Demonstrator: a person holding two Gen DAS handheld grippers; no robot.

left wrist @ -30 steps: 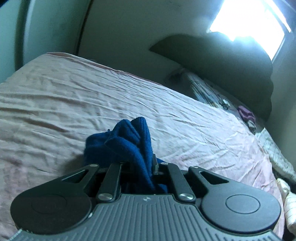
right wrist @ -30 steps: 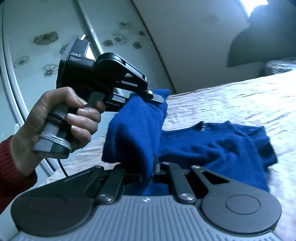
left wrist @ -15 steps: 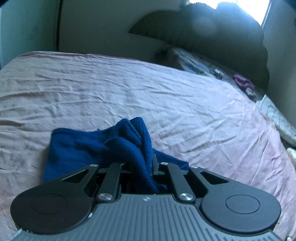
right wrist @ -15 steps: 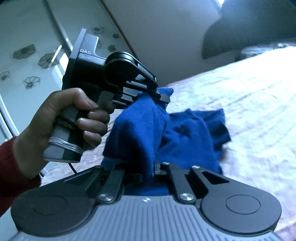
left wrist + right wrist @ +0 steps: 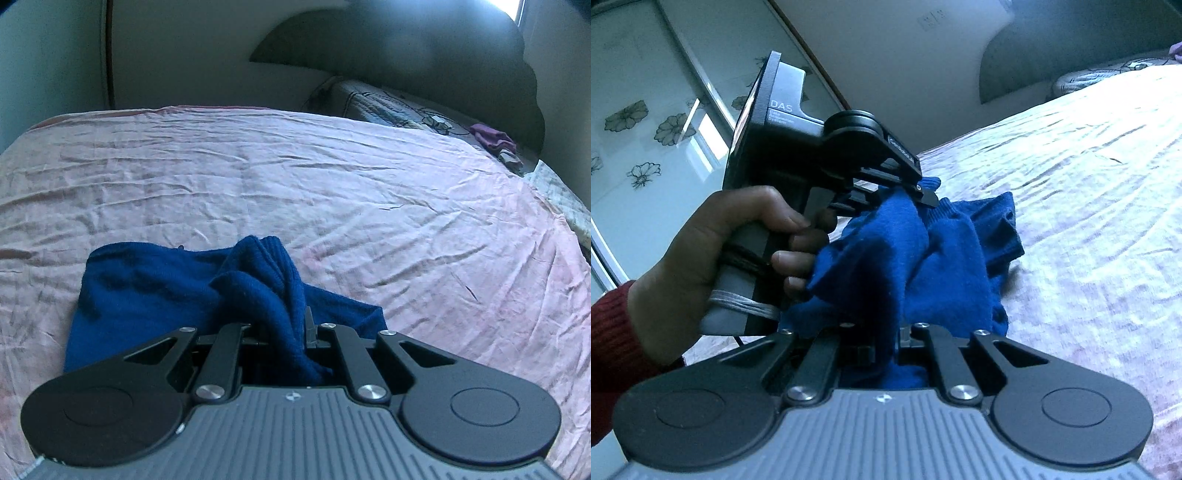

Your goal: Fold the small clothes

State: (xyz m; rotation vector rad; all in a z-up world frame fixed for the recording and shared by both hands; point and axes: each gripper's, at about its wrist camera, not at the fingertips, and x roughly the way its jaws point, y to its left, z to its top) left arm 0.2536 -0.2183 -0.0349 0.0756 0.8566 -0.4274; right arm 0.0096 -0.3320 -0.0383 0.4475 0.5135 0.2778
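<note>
A small dark blue knit sweater [image 5: 155, 291] lies partly on the pink bedsheet [image 5: 332, 192]. My left gripper [image 5: 291, 328] is shut on a bunched edge of it and holds that edge above the bed. My right gripper [image 5: 890, 336] is shut on another edge of the same sweater [image 5: 905, 258]. In the right wrist view the left gripper [image 5: 923, 194] shows close by at upper left, held in a hand, with blue cloth pinched at its tip. The cloth between the two grippers hangs folded over the rest.
The bed's dark headboard [image 5: 424, 55] and a patterned pillow [image 5: 388, 107] are at the far end, with a purple cloth [image 5: 493, 138] beside them. A mirrored wardrobe door with flower prints [image 5: 646, 122] stands at the left. A white wall is behind the bed.
Both grippers have carried the held edges across and down toward the bed. The sweater has folded over itself and looks shorter and more bunched. The two grippers are closer together.
</note>
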